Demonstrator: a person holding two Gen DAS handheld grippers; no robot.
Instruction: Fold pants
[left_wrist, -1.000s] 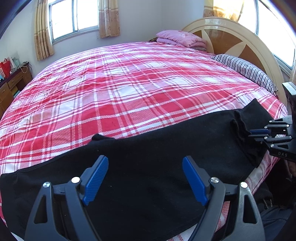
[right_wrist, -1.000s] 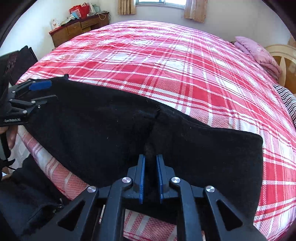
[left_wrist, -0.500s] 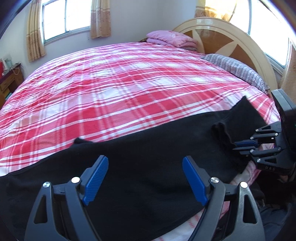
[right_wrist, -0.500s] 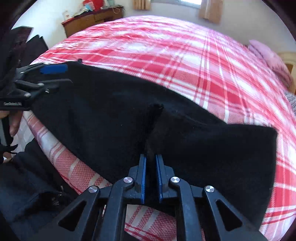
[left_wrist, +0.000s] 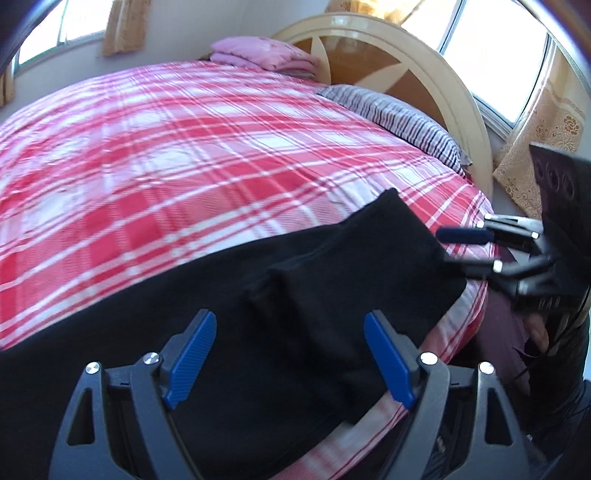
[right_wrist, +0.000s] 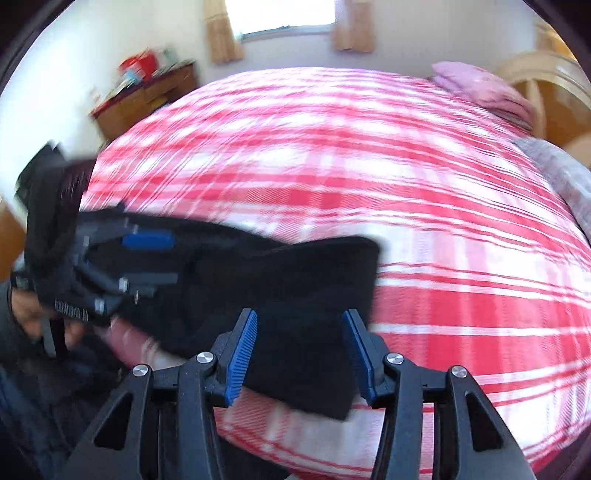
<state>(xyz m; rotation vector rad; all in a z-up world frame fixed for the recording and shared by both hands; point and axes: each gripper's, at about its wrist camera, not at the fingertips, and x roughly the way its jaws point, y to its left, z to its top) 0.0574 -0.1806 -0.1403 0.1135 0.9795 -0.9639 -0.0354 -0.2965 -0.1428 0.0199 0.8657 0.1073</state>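
I'm over the bed (left_wrist: 177, 155), red-and-white plaid cover all across it. Up at twelve o'clock, folded pink bedding (left_wrist: 262, 53) by the cream headboard (left_wrist: 436, 62). A striped pillow (left_wrist: 391, 114) at two. Sunlit windows (left_wrist: 495, 55), patterned curtain (left_wrist: 543, 140) at three. From my right, a wooden dresser (right_wrist: 144, 99) at ten.

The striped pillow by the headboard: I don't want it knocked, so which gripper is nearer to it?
Right. The right gripper hovers off the pants' end on the striped pillow's side, jaws opening; the left gripper sits further along the pants.
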